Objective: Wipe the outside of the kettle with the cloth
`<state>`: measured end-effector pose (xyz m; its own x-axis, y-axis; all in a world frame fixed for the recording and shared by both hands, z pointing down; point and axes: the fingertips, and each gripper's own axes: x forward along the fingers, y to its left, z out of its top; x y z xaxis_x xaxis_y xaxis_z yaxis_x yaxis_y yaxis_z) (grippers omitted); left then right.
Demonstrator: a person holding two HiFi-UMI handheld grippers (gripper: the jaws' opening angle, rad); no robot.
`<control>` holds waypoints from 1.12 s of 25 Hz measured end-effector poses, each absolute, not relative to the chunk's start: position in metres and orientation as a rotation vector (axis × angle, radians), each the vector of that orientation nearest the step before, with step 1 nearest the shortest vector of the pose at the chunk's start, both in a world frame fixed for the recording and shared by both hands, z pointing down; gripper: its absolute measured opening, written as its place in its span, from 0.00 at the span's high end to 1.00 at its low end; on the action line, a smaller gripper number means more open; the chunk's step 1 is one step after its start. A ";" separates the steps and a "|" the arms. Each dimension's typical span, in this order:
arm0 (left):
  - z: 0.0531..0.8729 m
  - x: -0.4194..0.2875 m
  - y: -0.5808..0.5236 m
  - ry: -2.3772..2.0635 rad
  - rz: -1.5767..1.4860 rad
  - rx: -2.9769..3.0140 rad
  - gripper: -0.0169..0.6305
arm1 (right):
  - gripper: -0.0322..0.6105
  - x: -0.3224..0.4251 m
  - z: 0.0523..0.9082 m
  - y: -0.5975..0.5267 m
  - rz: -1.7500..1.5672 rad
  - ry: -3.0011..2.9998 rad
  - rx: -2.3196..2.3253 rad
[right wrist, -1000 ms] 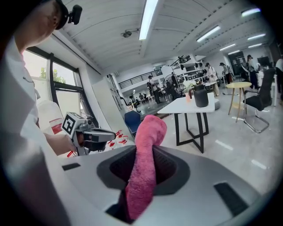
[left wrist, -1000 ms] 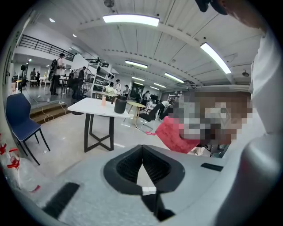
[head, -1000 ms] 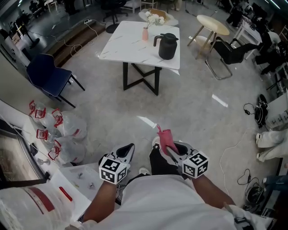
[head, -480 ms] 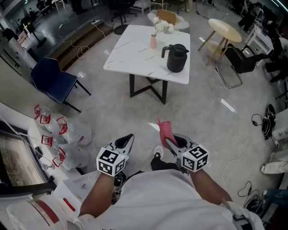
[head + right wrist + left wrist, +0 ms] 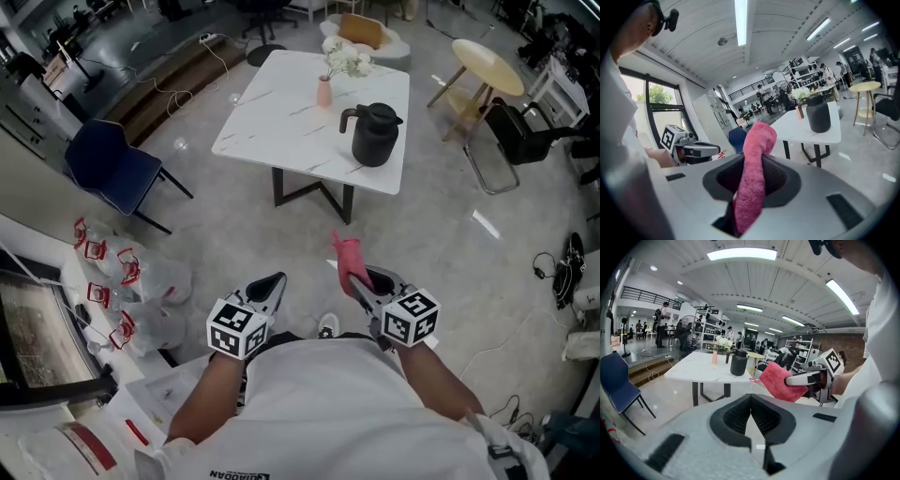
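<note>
Right hand-held gripper (image 5: 358, 284) clenched on pink cloth (image 5: 347, 259); left hand-held gripper (image 5: 269, 287) closed, empty; kettle (image 5: 376, 137) well apart on tabletop (image 5: 272, 112); thin pinch risks cloth slipping free.

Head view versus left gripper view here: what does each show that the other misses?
Only the head view: the white bags on the floor and the marker cube on the left hand-held gripper. Only the left gripper view: the ceiling lights and that gripper's jaws closed together, empty. Both: the kettle on the white table, and the right hand-held gripper clamped on the pink cloth.
</note>
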<state>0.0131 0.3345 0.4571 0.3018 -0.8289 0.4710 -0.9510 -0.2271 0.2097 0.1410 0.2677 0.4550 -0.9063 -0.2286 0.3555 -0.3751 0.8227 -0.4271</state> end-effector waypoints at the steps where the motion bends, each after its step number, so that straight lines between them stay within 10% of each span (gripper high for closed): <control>1: 0.457 0.014 0.328 -1.580 0.359 2.120 0.97 | 0.80 0.141 0.457 0.262 0.732 -2.712 0.462; 28: 0.459 -0.071 0.126 -1.419 0.416 2.294 0.97 | 0.80 0.059 0.471 0.096 0.765 -2.649 0.647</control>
<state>-0.0713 0.1260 0.4593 0.4373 -0.7764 0.4537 -0.8986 -0.3979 0.1852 0.0593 0.0956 0.4706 -0.8507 -0.3348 0.4053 -0.4993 0.7557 -0.4238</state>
